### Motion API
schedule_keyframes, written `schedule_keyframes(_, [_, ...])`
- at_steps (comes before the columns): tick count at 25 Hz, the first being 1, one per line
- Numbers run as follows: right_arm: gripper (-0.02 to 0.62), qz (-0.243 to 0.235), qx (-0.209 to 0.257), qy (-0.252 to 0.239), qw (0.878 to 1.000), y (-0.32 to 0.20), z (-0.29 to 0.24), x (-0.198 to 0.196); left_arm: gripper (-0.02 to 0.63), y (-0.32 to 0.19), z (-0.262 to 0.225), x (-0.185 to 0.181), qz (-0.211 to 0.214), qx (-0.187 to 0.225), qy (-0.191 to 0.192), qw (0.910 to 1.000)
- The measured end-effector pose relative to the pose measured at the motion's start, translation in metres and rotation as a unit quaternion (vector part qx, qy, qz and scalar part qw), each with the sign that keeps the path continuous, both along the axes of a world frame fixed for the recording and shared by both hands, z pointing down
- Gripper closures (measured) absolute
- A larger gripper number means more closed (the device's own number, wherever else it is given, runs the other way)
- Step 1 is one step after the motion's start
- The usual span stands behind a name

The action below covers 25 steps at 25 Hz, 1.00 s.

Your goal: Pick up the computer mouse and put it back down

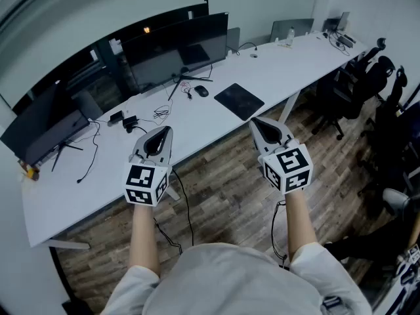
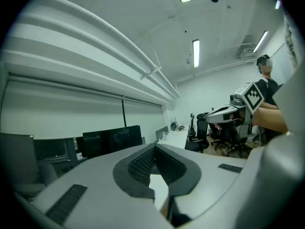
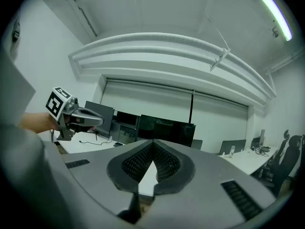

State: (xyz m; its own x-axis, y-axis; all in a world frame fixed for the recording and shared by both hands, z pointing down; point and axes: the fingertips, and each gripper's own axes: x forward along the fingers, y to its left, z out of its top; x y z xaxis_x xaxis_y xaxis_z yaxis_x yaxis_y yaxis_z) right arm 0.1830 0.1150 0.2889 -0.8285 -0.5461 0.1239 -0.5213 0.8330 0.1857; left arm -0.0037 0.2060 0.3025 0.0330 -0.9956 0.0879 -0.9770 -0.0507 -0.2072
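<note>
A small black computer mouse (image 1: 201, 91) lies on the long white table (image 1: 289, 61), just left of a dark mouse pad (image 1: 239, 100). Both grippers hover over the wooden floor, short of the table's near edge and well away from the mouse. My left gripper (image 1: 159, 135) points level at the table, its jaws shut with nothing between them (image 2: 153, 148). My right gripper (image 1: 261, 125) is held beside it, tilted slightly down, also shut and holding nothing (image 3: 153, 142). The mouse does not show in either gripper view.
Two dark monitors (image 1: 177, 48) stand behind the mouse and another (image 1: 42, 120) at the far left. Loose cables and small adapters (image 1: 131, 120) lie on the table. Black office chairs (image 1: 367, 77) crowd the right side. A cord (image 1: 187, 209) trails over the floor below.
</note>
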Motion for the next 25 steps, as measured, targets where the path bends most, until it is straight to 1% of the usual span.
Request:
schedule_keyframes(5, [0.583, -0.001, 0.001, -0.004, 1.000, -0.005, -0.001, 0.010, 0.594, -0.008, -0.002, 0.013, 0.002, -0.001, -0.005, 1.0000])
schedule_keyframes(7, [0.581, -0.005, -0.005, -0.019, 1.000, -0.005, -0.002, 0.018, 0.594, -0.008, -0.001, 0.021, 0.001, -0.002, -0.006, 1.0000])
schedule_keyframes(10, [0.581, -0.017, -0.027, -0.050, 0.998, -0.006, -0.004, 0.033, 0.594, -0.009, 0.001, 0.033, -0.003, -0.007, -0.007, 0.9999])
schedule_keyframes(12, [0.581, -0.024, -0.034, -0.057, 0.997, -0.010, -0.002, 0.042, 0.594, -0.010, 0.004, 0.041, -0.007, -0.011, -0.007, 0.9999])
schedule_keyframes(16, [0.581, -0.047, -0.034, -0.047, 0.997, -0.015, 0.004, 0.054, 0.594, -0.016, 0.010, 0.053, -0.019, -0.019, -0.010, 0.9996])
schedule_keyframes(20, [0.581, -0.057, -0.030, -0.031, 0.997, -0.028, 0.012, 0.060, 0.594, -0.027, 0.010, 0.058, -0.028, -0.023, -0.014, 0.9992])
schedule_keyframes(22, [0.581, -0.061, -0.034, -0.033, 0.997, -0.037, 0.016, 0.057, 0.594, -0.034, 0.011, 0.056, -0.029, -0.024, -0.017, 0.9992])
schedule_keyframes(25, [0.581, -0.067, -0.038, -0.025, 0.997, -0.057, 0.023, 0.042, 0.594, -0.052, 0.015, 0.042, -0.035, -0.019, -0.016, 0.9991])
